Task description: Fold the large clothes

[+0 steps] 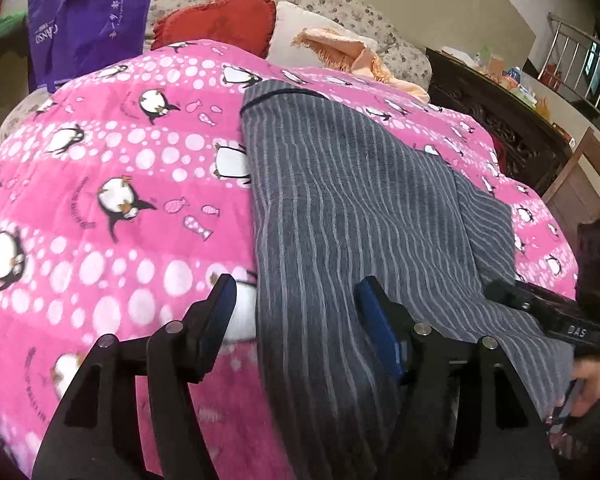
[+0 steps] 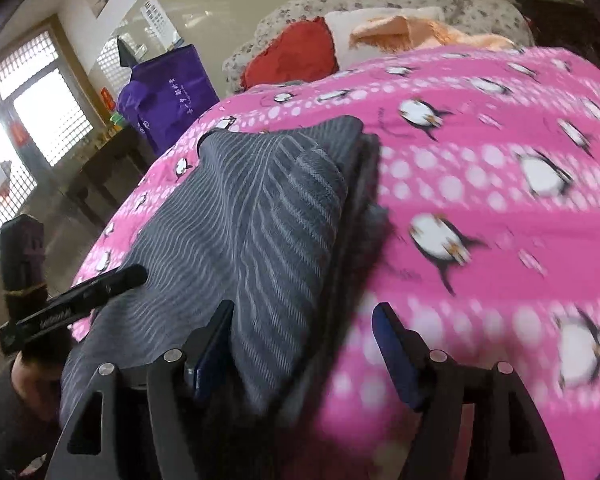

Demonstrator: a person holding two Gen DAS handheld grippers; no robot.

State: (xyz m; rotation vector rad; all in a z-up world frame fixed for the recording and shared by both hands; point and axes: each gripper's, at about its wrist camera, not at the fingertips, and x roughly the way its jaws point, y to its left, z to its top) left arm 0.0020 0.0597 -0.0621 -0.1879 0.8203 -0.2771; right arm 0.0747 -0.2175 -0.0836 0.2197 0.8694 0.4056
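A grey striped garment [image 1: 340, 216] lies lengthwise on a pink penguin quilt [image 1: 100, 184]. My left gripper [image 1: 296, 304] is open just above the garment's near left edge, one finger over the quilt and one over the cloth. In the right wrist view the same garment [image 2: 240, 216] lies folded over itself, with a raised fold along its right side. My right gripper [image 2: 304, 332] is open over the garment's near right edge, its left finger over cloth and its right finger over the quilt [image 2: 500, 200]. Each gripper shows at the edge of the other's view.
A red pillow [image 1: 220, 20], a white pillow and an orange fringed cloth [image 1: 348, 52] lie at the head of the bed. A purple bag [image 1: 88, 16] stands at the left. A dark wooden cabinet [image 1: 500, 120] with small items runs along the right. A window [image 2: 28, 112] is at the left.
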